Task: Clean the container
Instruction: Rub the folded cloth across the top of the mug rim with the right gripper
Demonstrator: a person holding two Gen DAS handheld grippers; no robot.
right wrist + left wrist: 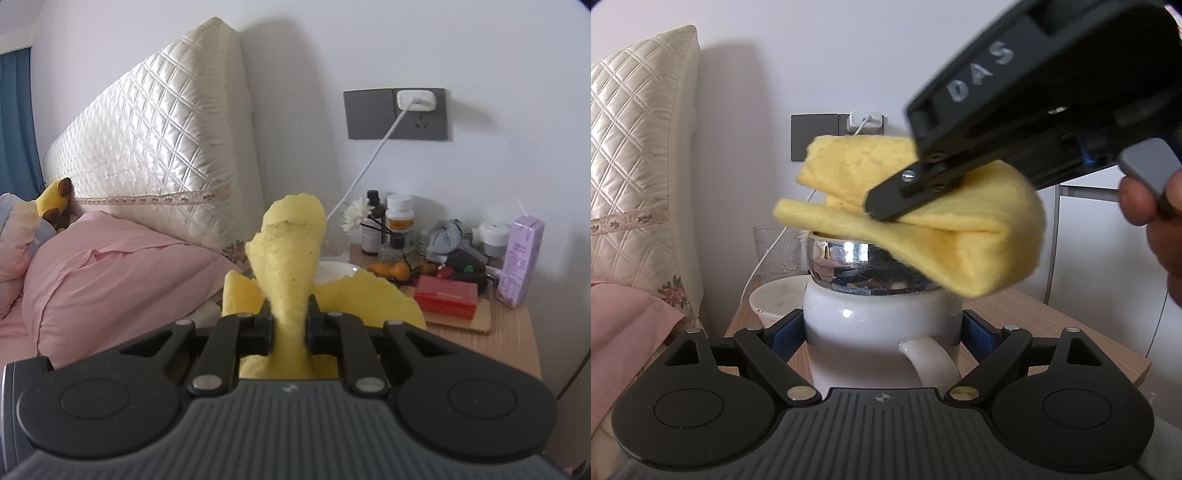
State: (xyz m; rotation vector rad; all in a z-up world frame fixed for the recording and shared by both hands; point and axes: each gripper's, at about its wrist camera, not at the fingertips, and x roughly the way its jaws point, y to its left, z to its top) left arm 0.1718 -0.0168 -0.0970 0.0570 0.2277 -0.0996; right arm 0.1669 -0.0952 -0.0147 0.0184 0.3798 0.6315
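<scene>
A white container (879, 332) with a shiny metal rim (849, 262) and a handle facing the camera stands upright between the blue pads of my left gripper (882, 334), which is shut on its body. My right gripper (886, 210) comes in from the upper right, shut on a folded yellow cloth (942, 236) that hangs just over the container's mouth and touches the rim on the right. In the right wrist view the right gripper (290, 317) pinches the same yellow cloth (288, 251), which sticks up ahead of the fingers. The container is hidden there.
A wooden bedside table (1071, 332) carries a white bowl (775, 299) and a glass (772, 251) behind the container. Bottles, a red box (447, 295) and a purple carton (521, 254) crowd its far side. A quilted headboard (155, 147), pink pillow (110, 273) and charger cable (369, 166) lie left.
</scene>
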